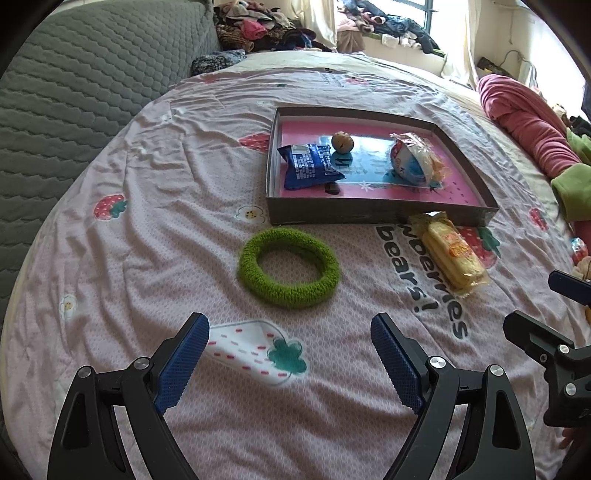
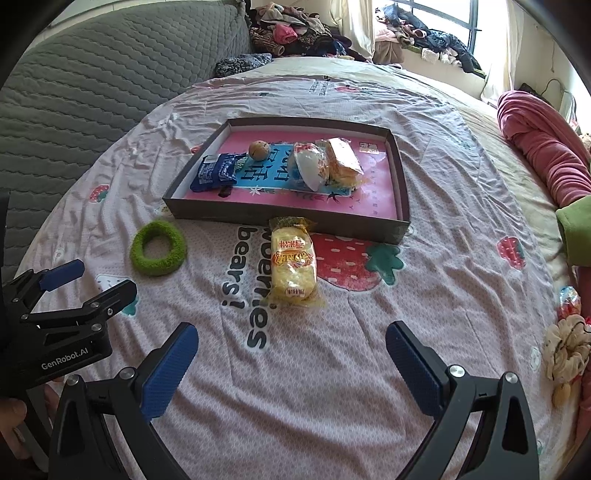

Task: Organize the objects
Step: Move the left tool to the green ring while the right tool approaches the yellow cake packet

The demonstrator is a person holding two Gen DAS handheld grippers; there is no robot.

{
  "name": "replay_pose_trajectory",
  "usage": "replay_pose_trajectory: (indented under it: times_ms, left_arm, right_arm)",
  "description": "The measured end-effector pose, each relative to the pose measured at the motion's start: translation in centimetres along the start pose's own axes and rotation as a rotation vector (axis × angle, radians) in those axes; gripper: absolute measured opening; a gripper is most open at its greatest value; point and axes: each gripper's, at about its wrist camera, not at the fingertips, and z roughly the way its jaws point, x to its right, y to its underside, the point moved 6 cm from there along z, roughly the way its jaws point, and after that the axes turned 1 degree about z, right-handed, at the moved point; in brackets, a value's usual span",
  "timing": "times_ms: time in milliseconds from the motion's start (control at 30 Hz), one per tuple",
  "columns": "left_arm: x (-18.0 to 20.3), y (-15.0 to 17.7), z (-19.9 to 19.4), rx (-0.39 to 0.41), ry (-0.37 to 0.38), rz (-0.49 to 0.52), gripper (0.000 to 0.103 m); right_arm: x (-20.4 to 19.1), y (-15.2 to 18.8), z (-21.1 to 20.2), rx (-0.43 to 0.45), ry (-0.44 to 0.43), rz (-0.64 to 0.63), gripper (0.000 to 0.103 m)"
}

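A shallow dark box with a pink floor lies on the bed. Inside it are a blue packet, a small brown ball and clear-wrapped snacks. A green knitted ring lies on the sheet in front of the box. A yellow cracker packet touches the box's near wall. My left gripper hangs open just short of the ring. My right gripper is open, short of the crackers, nothing between its fingers.
A strawberry-print sheet covers the bed. A grey quilted cover rises at the left. Red and green bedding lies at the right, clothes are piled at the back. A cream scrunchie and a small wrapped sweet lie at the right.
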Motion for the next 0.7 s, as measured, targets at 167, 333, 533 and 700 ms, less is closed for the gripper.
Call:
replay_pose_trajectory:
  times_ms: [167,333,533,700]
  left_arm:
    - [0.1,-0.6,1.4,-0.002,0.004,0.004,0.09]
    - [0.0,-1.1,3.0,-0.013,0.001,0.002,0.09]
    - [-0.2,-1.7,4.7,-0.021,-0.004,0.001,0.09]
    - [-0.3,-2.1,5.8,-0.019,-0.002,0.001,0.09]
  right_arm:
    - [0.2,-0.5,1.9,-0.02,0.002,-0.001,0.102]
    - [0.6,-1.0,3.8,-0.039,0.004,0.008,0.102]
    - [0.9,-1.6,5.8,-0.053,0.009,0.018,0.102]
    - [0.8,-2.2,6.9,-0.055,0.015,0.016,0.102]
